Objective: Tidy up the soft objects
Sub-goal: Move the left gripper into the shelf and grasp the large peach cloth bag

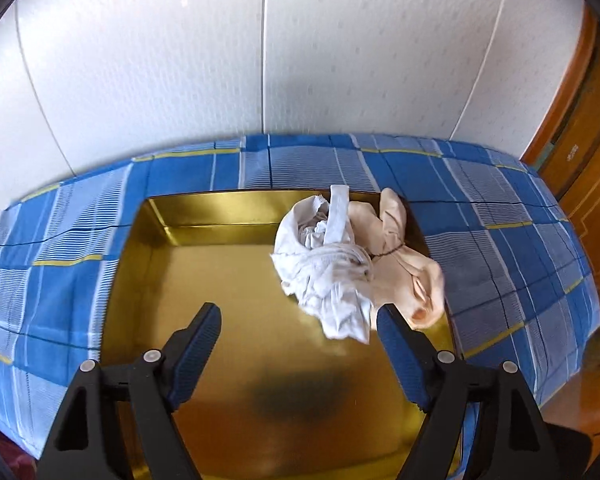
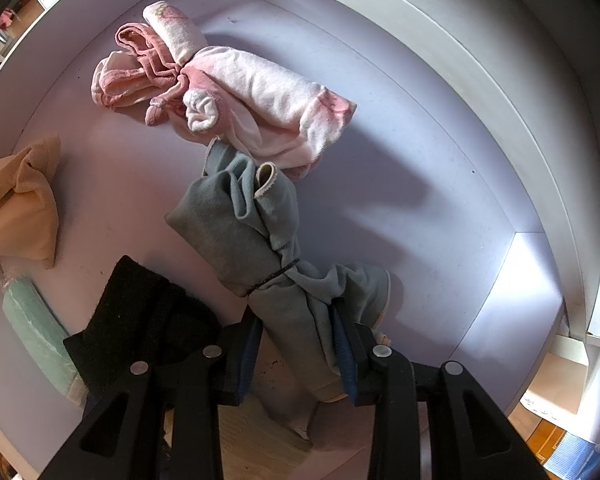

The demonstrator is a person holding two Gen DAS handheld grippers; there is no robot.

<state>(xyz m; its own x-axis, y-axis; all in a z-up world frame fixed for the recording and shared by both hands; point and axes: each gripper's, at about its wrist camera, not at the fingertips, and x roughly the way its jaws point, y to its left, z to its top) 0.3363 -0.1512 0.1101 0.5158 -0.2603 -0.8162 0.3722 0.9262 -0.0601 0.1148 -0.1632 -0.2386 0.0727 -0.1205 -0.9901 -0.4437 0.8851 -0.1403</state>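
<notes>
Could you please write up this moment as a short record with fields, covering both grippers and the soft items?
left gripper: open, nothing between its fingers, above the gold tray
tray contents: white bundle beside beige bundle
tray support: blue checked cloth
right gripper: shut on grey bundle, tied with a dark band
white drawer: pink bundle, tan bundle, black item, mint item

gold tray (image 1: 204, 216) on blue checked cloth (image 1: 500, 208) (yellow lines).
</notes>
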